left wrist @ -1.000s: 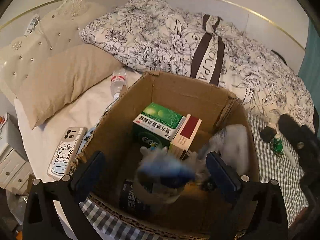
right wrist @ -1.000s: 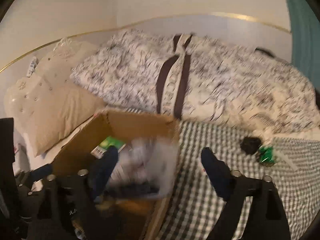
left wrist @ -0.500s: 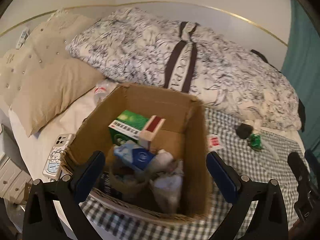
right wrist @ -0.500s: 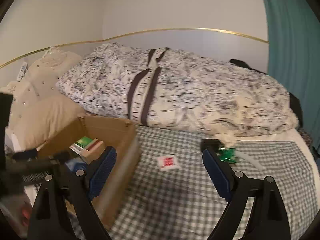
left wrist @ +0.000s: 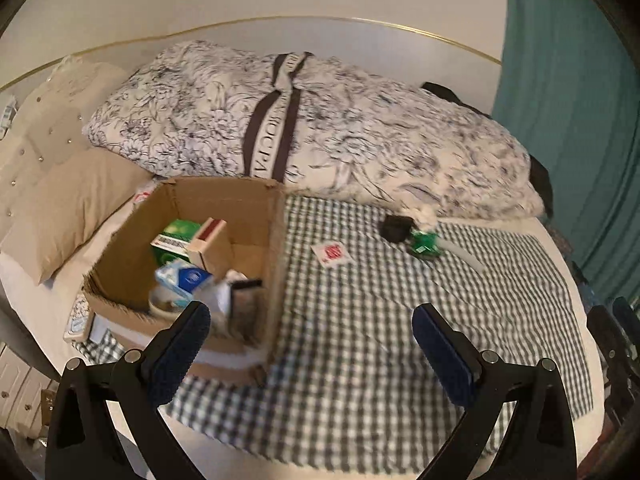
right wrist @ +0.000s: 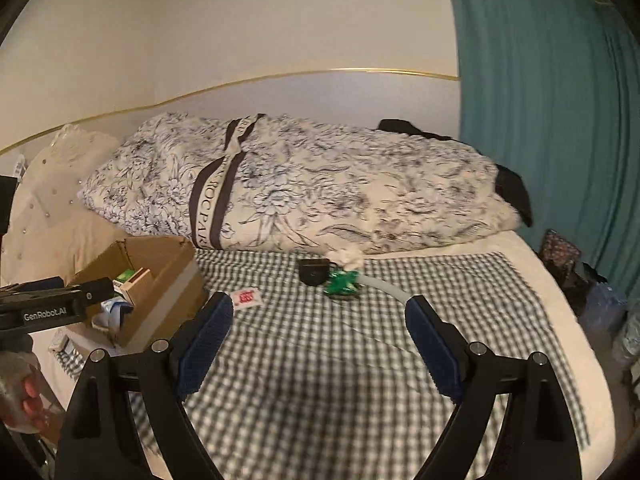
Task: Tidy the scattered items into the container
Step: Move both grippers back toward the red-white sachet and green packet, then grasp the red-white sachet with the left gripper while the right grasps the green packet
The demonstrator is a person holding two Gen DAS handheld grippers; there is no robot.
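Observation:
An open cardboard box (left wrist: 224,204) stands on the bed at the left, holding a green box (left wrist: 176,236), a red-and-white box, a blue-and-white pack (left wrist: 186,278) and other items. On the checked blanket (left wrist: 380,340) lie a red-and-white sachet (left wrist: 332,253), a black object (left wrist: 396,227), a green packet (left wrist: 424,244) and a pale tube (right wrist: 384,286). My left gripper (left wrist: 312,334) is open and empty, above the box's near right corner. My right gripper (right wrist: 318,332) is open and empty over the blanket, short of the sachet (right wrist: 246,298), black object (right wrist: 314,272) and green packet (right wrist: 340,282).
A floral duvet (left wrist: 340,132) lies along the back of the bed. Beige pillows (left wrist: 72,200) sit at the left, with a phone (left wrist: 78,320) beside the box. A teal curtain (right wrist: 540,100) hangs at the right. White drawers (left wrist: 16,384) stand beyond the bed's left edge.
Both grippers have drawn back from over the box and swung right and up. The items that were falling between the fingers now lie in the box.

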